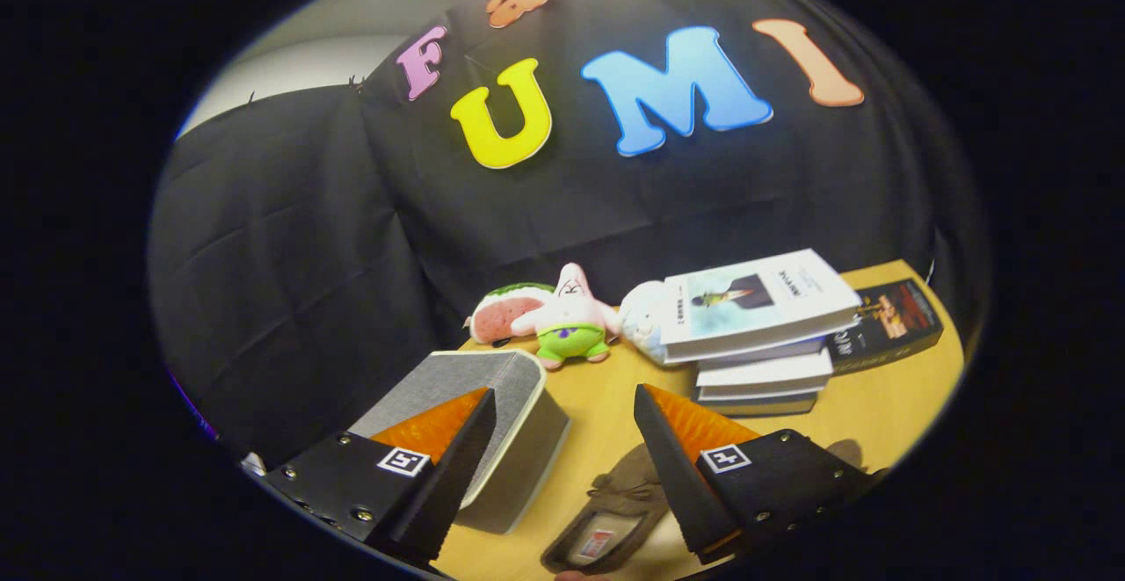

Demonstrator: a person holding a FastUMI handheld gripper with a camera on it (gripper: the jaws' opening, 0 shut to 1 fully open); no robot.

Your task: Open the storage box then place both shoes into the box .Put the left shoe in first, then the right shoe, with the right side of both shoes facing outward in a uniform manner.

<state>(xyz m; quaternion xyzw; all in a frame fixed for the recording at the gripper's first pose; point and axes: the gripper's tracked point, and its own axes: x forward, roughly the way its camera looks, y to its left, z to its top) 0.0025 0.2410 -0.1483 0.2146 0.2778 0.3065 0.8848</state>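
Observation:
My gripper hangs open above the wooden table with nothing between its fingers. A grey fabric storage box with its lid closed lies under and just beyond the left finger. A brown suede shoe lies on the table below the gap, beside the right finger, its insole label facing up. A bit of a second brown shoe peeks out behind the right finger's mount.
Beyond the fingers, a stack of books stands on the table, with a dark book to its right. A pink star plush, a watermelon plush and a pale plush sit along the back by the black cloth wall.

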